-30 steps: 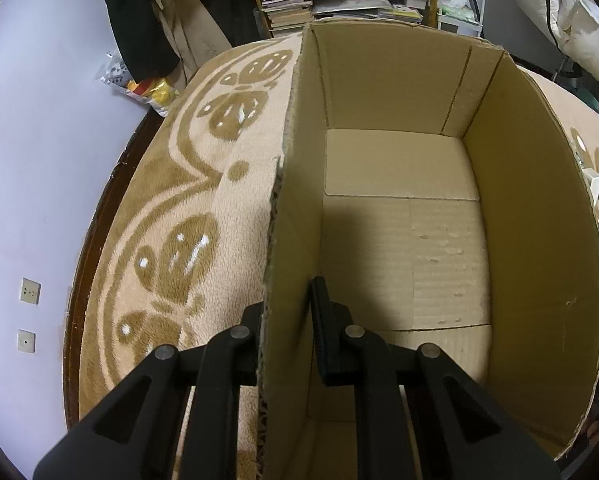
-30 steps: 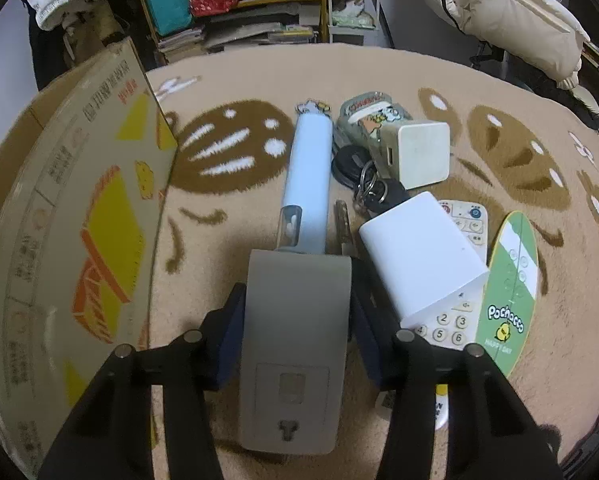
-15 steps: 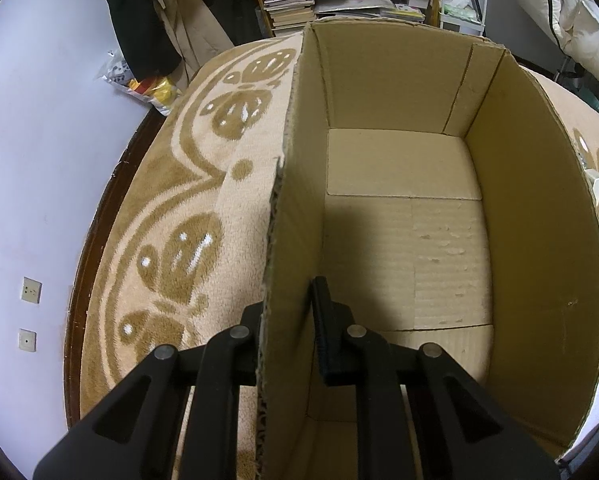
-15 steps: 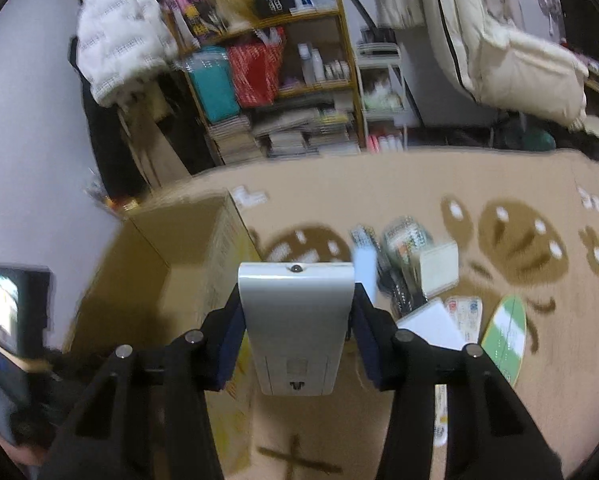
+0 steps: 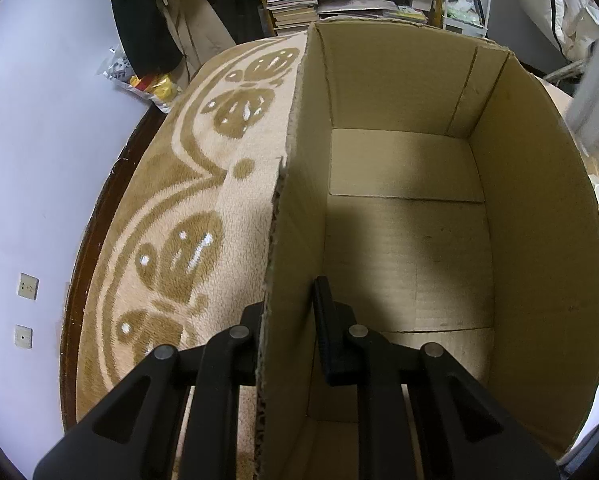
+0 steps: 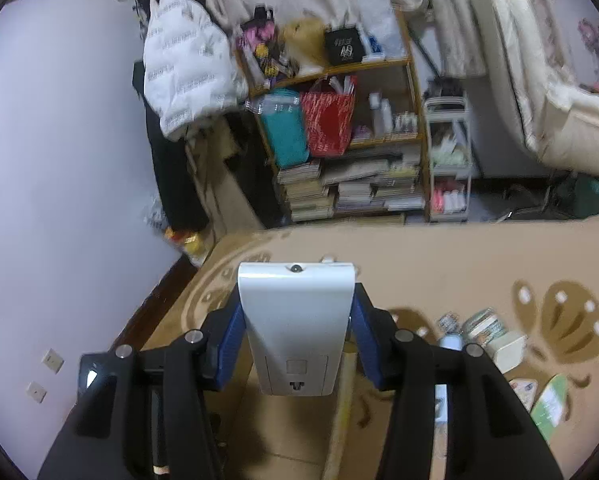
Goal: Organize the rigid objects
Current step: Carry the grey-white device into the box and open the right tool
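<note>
My left gripper (image 5: pixel 287 320) is shut on the left wall of an open cardboard box (image 5: pixel 295 216), one finger inside and one outside. The box floor (image 5: pixel 407 240) is bare. My right gripper (image 6: pixel 297 336) is shut on a white flat remote-like device (image 6: pixel 295 320) and holds it up in the air above the box (image 6: pixel 283 440). The device shows blurred at the right edge of the left wrist view (image 5: pixel 597 92). Several small objects (image 6: pixel 487 332) lie on the carpet to the right of the box.
The box stands on a beige carpet with brown patterns (image 5: pixel 187 240). A lilac wall (image 5: pixel 27 160) runs along the left. A cluttered bookshelf (image 6: pixel 339 152), hanging coats (image 6: pixel 183 80) and a bed (image 6: pixel 559 80) stand behind.
My right gripper has lifted the white device off the carpet and carried it left, over the box. My left gripper has kept its hold on the box wall.
</note>
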Demonstrator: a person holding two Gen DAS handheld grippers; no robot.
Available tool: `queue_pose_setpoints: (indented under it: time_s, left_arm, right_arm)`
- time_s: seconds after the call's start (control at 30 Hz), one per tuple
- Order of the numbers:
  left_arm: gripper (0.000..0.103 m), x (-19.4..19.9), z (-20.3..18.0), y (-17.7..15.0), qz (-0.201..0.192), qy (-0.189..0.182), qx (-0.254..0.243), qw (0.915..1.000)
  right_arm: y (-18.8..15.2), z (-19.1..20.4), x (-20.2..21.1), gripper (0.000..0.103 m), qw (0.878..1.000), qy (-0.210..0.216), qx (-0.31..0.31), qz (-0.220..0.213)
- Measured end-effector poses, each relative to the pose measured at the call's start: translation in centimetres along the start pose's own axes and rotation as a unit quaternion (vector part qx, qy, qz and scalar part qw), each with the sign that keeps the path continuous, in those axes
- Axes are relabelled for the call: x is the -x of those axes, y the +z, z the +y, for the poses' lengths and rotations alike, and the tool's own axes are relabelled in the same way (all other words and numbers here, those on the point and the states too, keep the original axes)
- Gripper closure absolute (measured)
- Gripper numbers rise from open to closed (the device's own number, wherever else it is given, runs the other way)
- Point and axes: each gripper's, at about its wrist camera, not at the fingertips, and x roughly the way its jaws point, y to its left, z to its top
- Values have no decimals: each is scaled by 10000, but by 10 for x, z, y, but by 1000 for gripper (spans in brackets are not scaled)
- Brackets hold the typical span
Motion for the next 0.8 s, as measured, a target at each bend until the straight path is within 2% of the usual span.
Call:
queue_pose_setpoints:
  time_s: [0.07, 0.23, 0.43, 0.47, 0.53, 0.6, 0.67, 0.8]
  left_arm:
    - [87, 0, 1, 1, -8, -7, 24, 10000]
    - [87, -1, 2, 2, -5, -2, 56, 10000]
    - [86, -3, 9, 2, 46, -53, 222, 9997]
    - [86, -4, 9, 2, 49, -11, 212, 9998]
    - [86, -5, 12, 2, 65, 36, 240, 9997]
    - [86, -4, 12, 3, 74, 17, 244, 9997]
    - [86, -4, 11, 3, 65, 22, 228, 9997]
    - [86, -4, 10, 3, 62, 33, 227, 9997]
  right_arm:
    - [-6, 1, -12, 50, 9998, 45, -21, 181]
    - [-16, 12, -25, 50, 9991, 212, 189, 304]
    - [-11, 18, -13, 49, 9991, 322, 239, 101]
    - [-11, 17, -12, 47, 9992, 314, 245, 95]
    - [-7, 16, -6, 35, 9993, 239, 277, 17]
    - [-4, 10, 1, 12, 9994, 112, 282, -138]
    - [-4, 2, 8, 1, 9991, -40, 239, -342]
    - [-5, -18, 8, 0, 9981, -400, 222, -414]
